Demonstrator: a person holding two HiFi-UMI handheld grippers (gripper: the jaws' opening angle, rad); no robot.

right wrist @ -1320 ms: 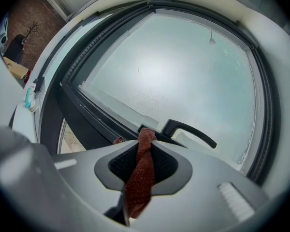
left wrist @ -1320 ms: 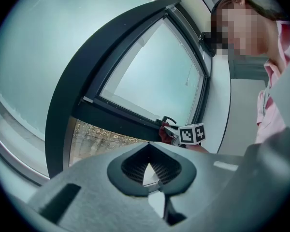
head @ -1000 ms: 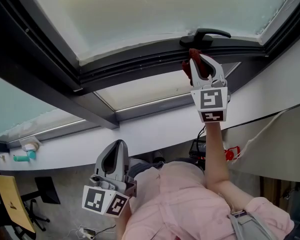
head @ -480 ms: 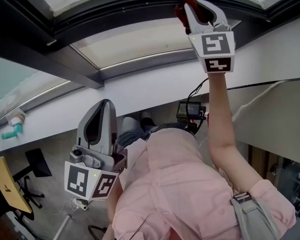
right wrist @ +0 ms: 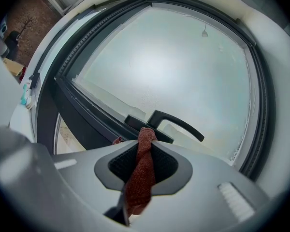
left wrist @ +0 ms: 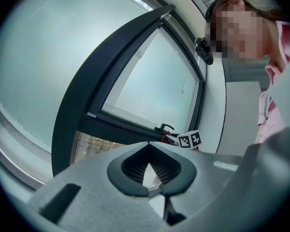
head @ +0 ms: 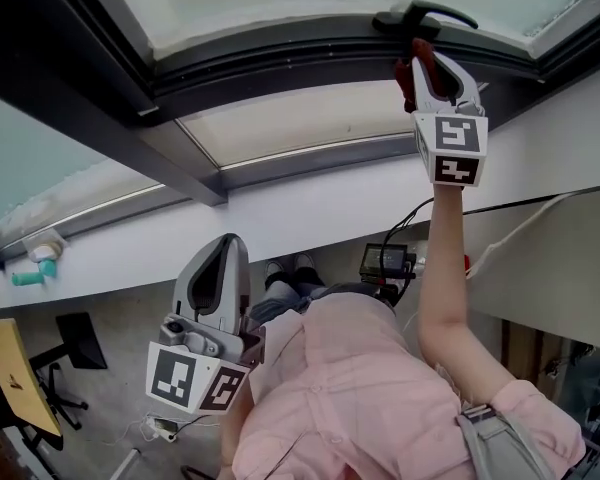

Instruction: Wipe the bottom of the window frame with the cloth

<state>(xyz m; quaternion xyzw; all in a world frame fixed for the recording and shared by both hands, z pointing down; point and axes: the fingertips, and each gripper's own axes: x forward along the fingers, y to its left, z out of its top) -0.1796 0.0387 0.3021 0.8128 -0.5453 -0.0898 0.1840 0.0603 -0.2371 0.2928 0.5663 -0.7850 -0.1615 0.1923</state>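
A: Where's the cloth?
B: The rust-red cloth [right wrist: 141, 173] is in the right gripper [right wrist: 145, 138], jaws clamped on a twisted bunch of it. A short tuft pokes past the tips; the rest trails back thru the jaws. In the head view that gripper is up on a stretched arm [head: 442, 268], tips just below the black window handle [head: 420, 15], at the dark bottom frame [head: 280, 58] of the open sash.

A: Is it touching the frame?
B: Can't tell. The tuft is at or v. near the frame by the handle's base, but contact isn't clear in either view.

A: And the other one?
B: The left gripper [head: 228, 253] hangs low beside the person's pink shirt [head: 360, 398], well apart from the window. Its jaws are pressed together w/ nothing btw them.

A: How will the cloth handle?
B: Prob. light, soft and floppy. It has a terry-type weave, so it should pick up dust and not slip on the ribbed pads [right wrist: 164, 166]. Bunched this tight it offers only a small wiping face, so it'd need pressing flat vs. the frame. The best hold is the one it has: mid-fold, w/ enough free past the tips that the hard jaws don't scrape.

A: Risks?
B: It could snag on the handle, or pull out if dragged hard.
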